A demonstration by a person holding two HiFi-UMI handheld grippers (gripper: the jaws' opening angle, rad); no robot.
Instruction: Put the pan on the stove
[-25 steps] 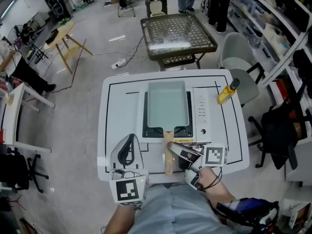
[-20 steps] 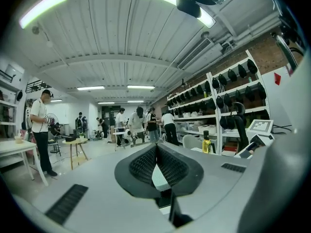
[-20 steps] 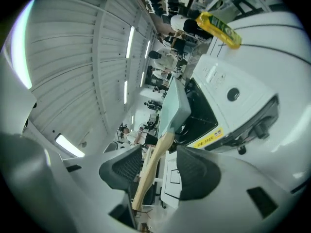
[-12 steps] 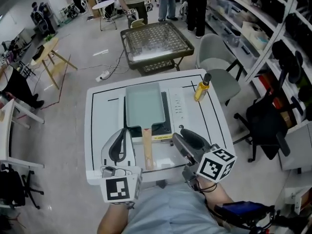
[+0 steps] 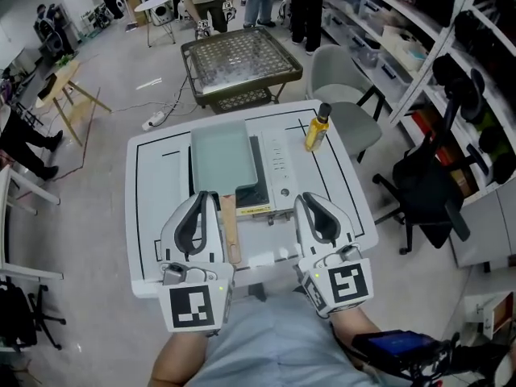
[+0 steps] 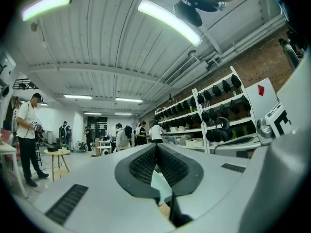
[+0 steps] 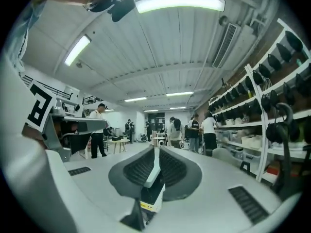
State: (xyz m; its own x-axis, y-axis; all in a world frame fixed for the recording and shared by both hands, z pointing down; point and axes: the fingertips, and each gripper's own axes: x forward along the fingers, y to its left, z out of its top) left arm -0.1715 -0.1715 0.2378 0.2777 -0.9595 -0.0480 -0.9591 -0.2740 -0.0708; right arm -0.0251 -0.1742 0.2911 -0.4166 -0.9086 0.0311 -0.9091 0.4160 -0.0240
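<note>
The pale green rectangular pan (image 5: 222, 158) rests on the black stove (image 5: 260, 190) in the middle of the white table (image 5: 153, 216). Its wooden handle (image 5: 230, 230) points toward me. My left gripper (image 5: 203, 194) is shut and empty, just left of the handle. In the left gripper view a strip of the pan (image 6: 159, 182) shows below the gripper's (image 6: 156, 147) closed tips. My right gripper (image 5: 309, 198) hovers right of the handle, in front of the stove's white control panel (image 5: 280, 168). Its jaws are closing with nothing between them, and their tips meet in the right gripper view (image 7: 156, 149).
A yellow bottle (image 5: 317, 127) with a dark cap stands at the table's far right. Beyond the table are a mesh-top trolley (image 5: 238, 59), a grey chair (image 5: 343, 75), shelving along the right wall and people standing at the back.
My right gripper has let go of the pan's wooden handle, moved right and drawn its jaws together. The left gripper has moved forward beside the handle. The pan stays on the stove.
</note>
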